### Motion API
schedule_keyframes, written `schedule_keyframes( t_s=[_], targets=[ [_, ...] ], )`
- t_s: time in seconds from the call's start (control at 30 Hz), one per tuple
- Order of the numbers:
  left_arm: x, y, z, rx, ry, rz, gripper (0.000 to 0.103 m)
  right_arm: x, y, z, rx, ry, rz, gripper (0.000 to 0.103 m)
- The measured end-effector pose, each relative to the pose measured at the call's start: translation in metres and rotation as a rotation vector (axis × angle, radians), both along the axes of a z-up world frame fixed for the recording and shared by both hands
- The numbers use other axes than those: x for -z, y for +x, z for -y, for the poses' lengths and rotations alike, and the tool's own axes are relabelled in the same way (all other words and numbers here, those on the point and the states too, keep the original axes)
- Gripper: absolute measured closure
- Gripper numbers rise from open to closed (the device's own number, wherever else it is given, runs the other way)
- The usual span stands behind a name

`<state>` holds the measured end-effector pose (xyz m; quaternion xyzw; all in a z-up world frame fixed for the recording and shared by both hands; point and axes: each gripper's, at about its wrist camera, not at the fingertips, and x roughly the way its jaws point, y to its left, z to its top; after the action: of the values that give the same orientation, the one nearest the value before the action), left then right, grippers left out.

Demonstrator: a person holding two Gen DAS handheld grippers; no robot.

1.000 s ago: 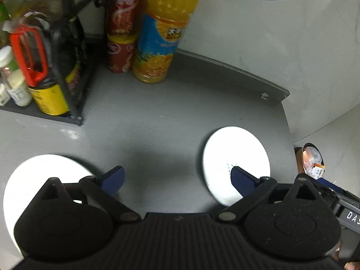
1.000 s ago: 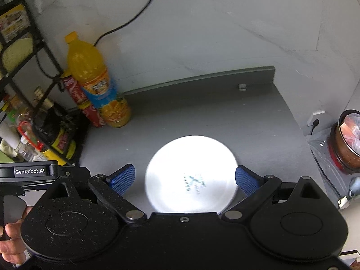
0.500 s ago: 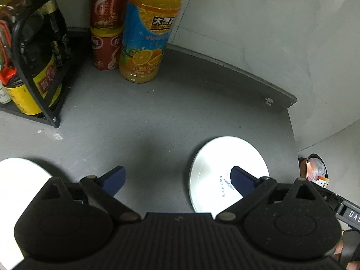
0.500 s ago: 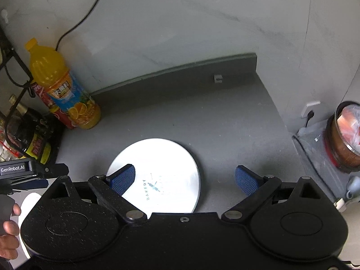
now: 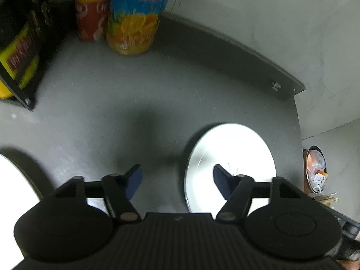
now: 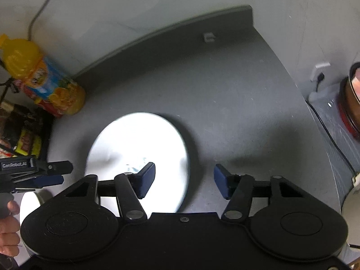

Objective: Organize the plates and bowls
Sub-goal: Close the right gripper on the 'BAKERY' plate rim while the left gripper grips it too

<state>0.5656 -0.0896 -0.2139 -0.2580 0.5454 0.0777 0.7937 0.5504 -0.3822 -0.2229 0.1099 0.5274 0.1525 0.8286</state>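
Two white plates on grey table, both empty.
Right plate (image 6: 137, 148) has unreadable print; orange-juice bottle (image 6: 42, 83) far left. Left hand-held gripper (image 5: 177, 177) and right hand-held gripper (image 6: 184, 180) have just been closing, half-spread, over plate rims, pinching nothing.

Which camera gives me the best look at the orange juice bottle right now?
The right wrist view: the orange juice bottle with the blue label shows from cap to base, standing at the back wall. The left wrist view shows only its lower labelled half, cropped at the top and blurred.
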Motion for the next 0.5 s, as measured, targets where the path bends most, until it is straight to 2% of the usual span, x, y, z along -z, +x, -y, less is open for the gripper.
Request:
schedule_keyframes(
  t_s=[0.07,0.27,0.5],
  targets=[
    [0.008,0.004,0.000,-0.005,-0.023,-0.016,0.046,0.007,0.004,0.003,0.006,0.021,-0.028,0.060],
    [0.028,0.016,0.006,-0.012,-0.045,-0.065,0.062,0.026,0.016,0.004,0.022,0.079,-0.108,0.075],
    [0.048,0.025,0.010,-0.019,-0.096,-0.104,0.081,0.034,0.026,-0.009,-0.020,0.068,-0.147,0.083]
  ],
)
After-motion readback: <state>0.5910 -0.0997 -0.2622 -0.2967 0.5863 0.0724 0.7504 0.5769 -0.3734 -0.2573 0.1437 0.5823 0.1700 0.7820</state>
